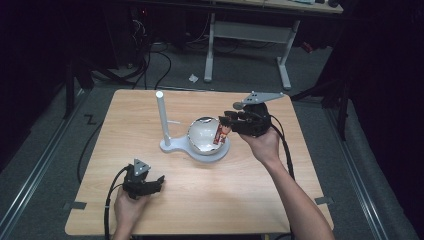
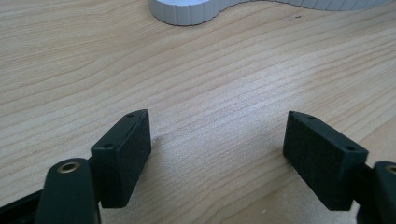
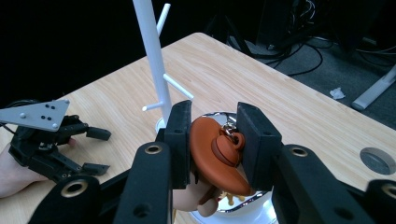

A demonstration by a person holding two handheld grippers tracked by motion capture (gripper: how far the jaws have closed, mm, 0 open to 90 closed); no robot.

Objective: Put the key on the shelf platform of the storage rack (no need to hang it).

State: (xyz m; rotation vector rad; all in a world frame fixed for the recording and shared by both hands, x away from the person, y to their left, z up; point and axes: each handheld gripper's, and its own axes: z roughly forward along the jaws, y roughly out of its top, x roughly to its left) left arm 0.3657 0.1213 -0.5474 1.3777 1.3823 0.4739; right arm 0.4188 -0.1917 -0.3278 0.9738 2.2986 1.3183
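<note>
The wooden table (image 1: 200, 200) carries a white stand (image 1: 165, 145) with an upright post (image 1: 162, 117) that bears short side pegs (image 3: 177, 86). Its flat base widens to the right. The table top has a round hole (image 3: 377, 160) near one corner. Beyond the table, on the grey floor (image 1: 240, 75), lie black cables (image 1: 160, 65) and a crumpled scrap of white paper (image 1: 193, 78). A second table with a white frame (image 1: 250, 35) stands farther back.
</note>
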